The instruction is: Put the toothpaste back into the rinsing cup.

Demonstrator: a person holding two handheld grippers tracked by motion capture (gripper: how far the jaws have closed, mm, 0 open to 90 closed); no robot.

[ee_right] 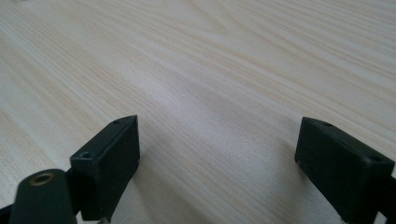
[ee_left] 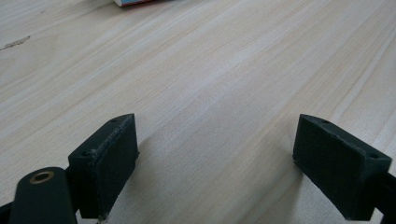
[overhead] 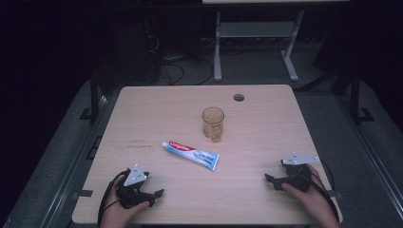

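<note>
- Near the table's (overhead: 157, 109) middle, a toothpaste tube (overhead: 191, 154) lies flat on the pale wood, its cap end toward ten o'clock and its crimped end toward four o'clock.
- At about one o'clock from the tube, close by but apart from it, an amber glass (overhead: 212, 123) stands upright.
- At roughly seven o'clock from the tube, near the front edge, the left gripper (overhead: 158, 193) rests low over the wood in the person's left hand (overhead: 116, 213), tips pointing toward three o'clock.
- Its own view shows the left gripper (ee_left: 215, 154) with jaws spread wide, bare table between them and nothing held; a corner of the tube (ee_left: 135, 2) peeks in at twelve o'clock.
- At about four o'clock from the tube, well apart from it, the right gripper (overhead: 270, 180) sits in the right hand (overhead: 311, 194), tips pointing toward nine o'clock.
- Its own view shows the right gripper (ee_right: 217, 154) equally wide open and empty, only wood grain between the pads.
</note>
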